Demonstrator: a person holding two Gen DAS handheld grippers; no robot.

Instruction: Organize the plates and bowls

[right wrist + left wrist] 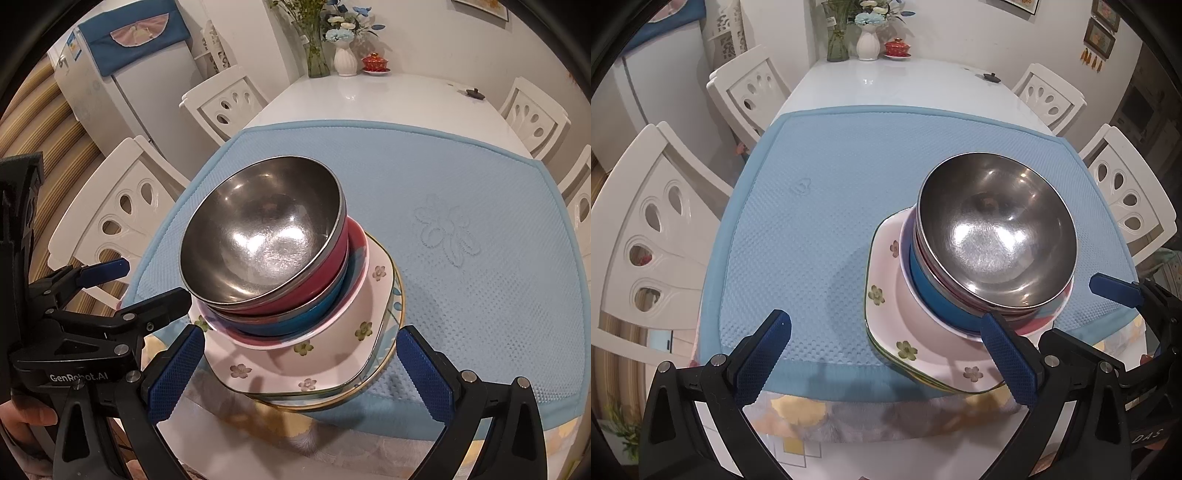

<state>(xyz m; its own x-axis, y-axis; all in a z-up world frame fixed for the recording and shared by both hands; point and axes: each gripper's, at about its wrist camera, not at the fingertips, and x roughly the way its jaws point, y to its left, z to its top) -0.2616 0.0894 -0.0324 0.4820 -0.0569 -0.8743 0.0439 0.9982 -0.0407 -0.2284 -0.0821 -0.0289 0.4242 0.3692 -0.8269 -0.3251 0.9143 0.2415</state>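
Steel-lined bowls: three, stacked.

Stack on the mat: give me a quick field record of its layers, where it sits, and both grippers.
top: steel bowl, empty
under it: red bowl, then blue bowl
base: floral plate over a gold-rimmed plate
location: near edge of blue mat
tilt: bowls lean in both views
left gripper: open, holding nothing, beside the stack
right gripper: open, holding nothing, fingers either side of the plates
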